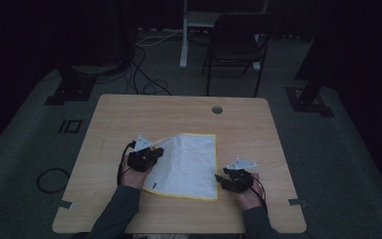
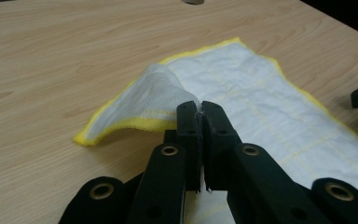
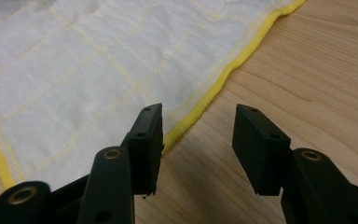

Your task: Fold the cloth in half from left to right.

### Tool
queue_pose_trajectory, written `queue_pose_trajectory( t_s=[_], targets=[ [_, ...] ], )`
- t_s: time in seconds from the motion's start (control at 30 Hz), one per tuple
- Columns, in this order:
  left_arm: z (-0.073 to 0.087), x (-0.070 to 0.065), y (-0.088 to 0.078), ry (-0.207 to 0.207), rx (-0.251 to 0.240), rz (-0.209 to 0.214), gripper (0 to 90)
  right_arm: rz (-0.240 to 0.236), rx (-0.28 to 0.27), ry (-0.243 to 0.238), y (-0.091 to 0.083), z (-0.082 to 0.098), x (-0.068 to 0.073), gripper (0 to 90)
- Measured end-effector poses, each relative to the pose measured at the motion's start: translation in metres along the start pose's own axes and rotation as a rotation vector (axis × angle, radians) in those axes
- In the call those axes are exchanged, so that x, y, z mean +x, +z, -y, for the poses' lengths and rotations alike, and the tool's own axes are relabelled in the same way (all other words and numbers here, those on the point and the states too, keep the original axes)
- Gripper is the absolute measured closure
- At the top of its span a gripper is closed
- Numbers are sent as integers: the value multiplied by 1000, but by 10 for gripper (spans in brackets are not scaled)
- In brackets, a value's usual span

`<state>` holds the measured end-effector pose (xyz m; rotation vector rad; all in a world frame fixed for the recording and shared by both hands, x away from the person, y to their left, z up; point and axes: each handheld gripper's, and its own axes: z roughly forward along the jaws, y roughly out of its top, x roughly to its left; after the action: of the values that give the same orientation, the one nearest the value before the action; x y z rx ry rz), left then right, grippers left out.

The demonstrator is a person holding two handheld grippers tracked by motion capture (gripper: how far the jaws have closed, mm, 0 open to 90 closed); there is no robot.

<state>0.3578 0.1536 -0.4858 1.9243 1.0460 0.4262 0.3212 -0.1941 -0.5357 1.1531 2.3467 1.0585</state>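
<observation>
Fingers (image 2: 186, 122) of the left gripper (image 1: 144, 158) are squeezed tight on the edge of the white cloth (image 1: 188, 164). They pinch its left side, and that bit of cloth is lifted up off the desk (image 1: 179, 112) in a soft hump, with the yellow trim curling under it. The rest of the cloth lies flat in the middle of the desk, a little closer to the person. It has a yellow border all round and thin yellow lines across it. Over on the right, the right gripper (image 1: 234, 180) sits low by the cloth's near right corner. Its fingers (image 3: 148, 140) are wide apart and hold nothing. One finger is over the yellow edge of the cloth, and the other is over the bare wood just beside it.
</observation>
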Motion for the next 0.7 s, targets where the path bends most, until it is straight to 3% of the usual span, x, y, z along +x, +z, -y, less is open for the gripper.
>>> queue_pose_trajectory(
  t_s=[0.7],
  targets=[
    [-20,-20,9,35,-22,49,873,1,0,-2,0,0,0,530]
  ],
)
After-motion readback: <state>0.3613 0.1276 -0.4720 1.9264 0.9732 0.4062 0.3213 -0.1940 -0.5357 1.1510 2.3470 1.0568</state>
